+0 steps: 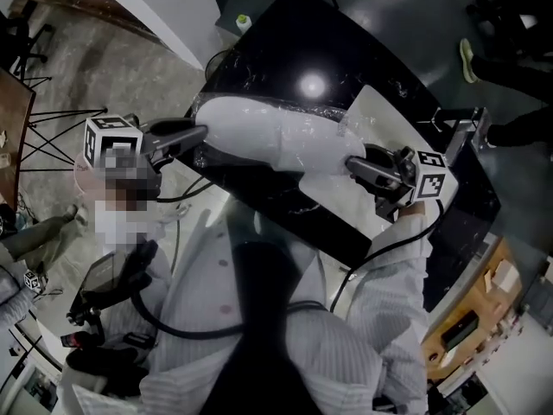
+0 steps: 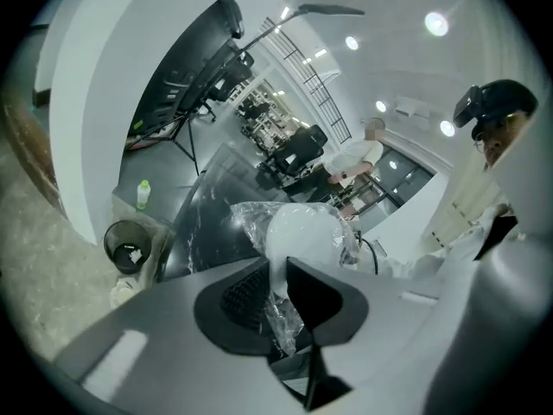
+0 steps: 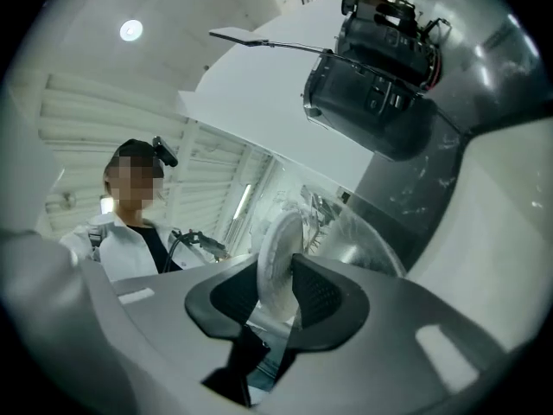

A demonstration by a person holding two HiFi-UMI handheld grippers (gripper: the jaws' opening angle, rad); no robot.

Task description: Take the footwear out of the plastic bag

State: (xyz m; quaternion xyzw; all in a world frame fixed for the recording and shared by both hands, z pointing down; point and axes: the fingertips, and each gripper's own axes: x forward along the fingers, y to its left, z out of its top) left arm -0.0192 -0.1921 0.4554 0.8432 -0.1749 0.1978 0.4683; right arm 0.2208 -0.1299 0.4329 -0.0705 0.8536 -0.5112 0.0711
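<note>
Left claw (image 1: pixel 201 136) pinches plastic bag (image 2: pixel 246 225), right claw (image 1: pixel 353 165) grips footwear (image 3: pixel 276 266) — over black table (image 1: pixel 285 50)

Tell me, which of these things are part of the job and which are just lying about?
Part of the job: plastic bag; white footwear inside it; left hand-held gripper, clamped on the bag; right hand-held gripper, clamped on the footwear.
Lying about: green-capped bottle; waste bin; white sheet.

One plastic bag (image 1: pixel 342 126), two grippers (image 1: pixel 204 135) (image 1: pixel 351 164) — seemingly one slipper (image 1: pixel 251 132).
</note>
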